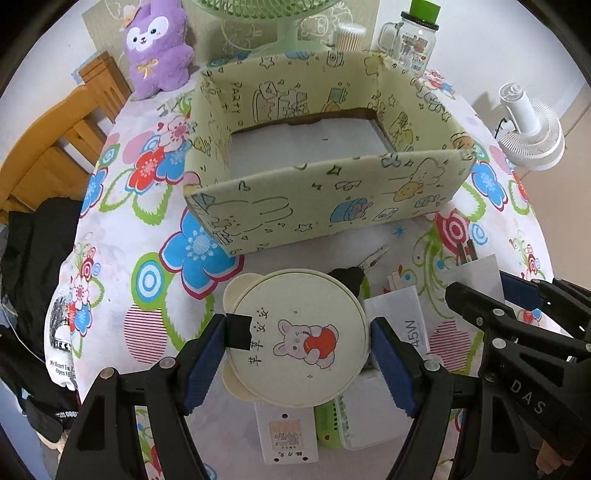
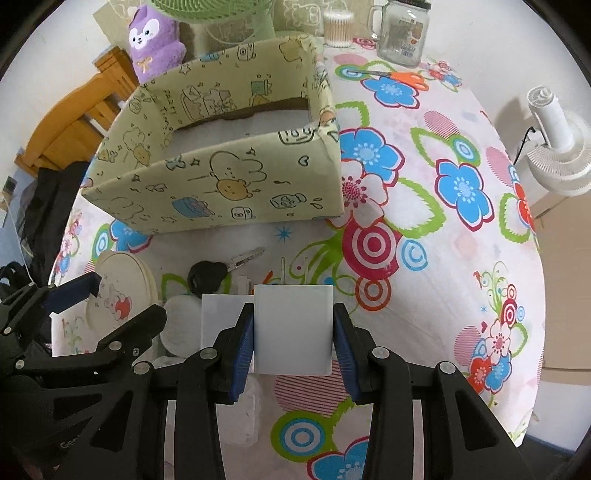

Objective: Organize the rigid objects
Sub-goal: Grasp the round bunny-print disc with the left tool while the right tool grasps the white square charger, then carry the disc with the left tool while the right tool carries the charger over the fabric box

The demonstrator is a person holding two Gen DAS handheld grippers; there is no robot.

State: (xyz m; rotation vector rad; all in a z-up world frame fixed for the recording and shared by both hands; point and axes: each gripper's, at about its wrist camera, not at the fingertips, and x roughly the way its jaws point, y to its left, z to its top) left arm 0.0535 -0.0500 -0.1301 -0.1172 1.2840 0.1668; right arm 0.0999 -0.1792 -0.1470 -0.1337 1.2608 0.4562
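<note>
Holding a round cream lid [image 1: 299,339] printed with a rabbit and a red apple, left gripper [image 1: 297,350] clamped on it at both edges, blue pads [image 1: 205,360] pressed against the rim, lid raised above the clutter on the table

Holding a plain white rectangular block [image 2: 293,328], right gripper [image 2: 293,332] clamped on its two sides, block upright between the blue pads [image 2: 242,354], clear of the tablecloth

Lying beneath and beside the held items: a black-headed key [image 2: 210,275] with its blade pointing toward the box, a white charger marked 45W [image 1: 404,321], a white card with a printed label [image 1: 286,435], a green-and-white item [image 1: 334,421] partly hidden under the lid

Standing just beyond the clutter, an open cardboard box [image 1: 325,199] covered in pale yellow cartoon paper, interior bare and white, near wall facing both grippers

Covering the table, a flowered tablecloth [image 2: 443,258] in blue, red and green

Standing at the far edge: a purple plush toy [image 1: 159,48], a green fan base [image 1: 284,29], a container of cotton swabs [image 2: 338,27], a glass jar mug [image 2: 402,35]

Sitting off the right edge of the table, a white fan [image 2: 557,147]; off the left, a wooden chair [image 1: 55,147] and dark clothing [image 1: 40,251]
</note>
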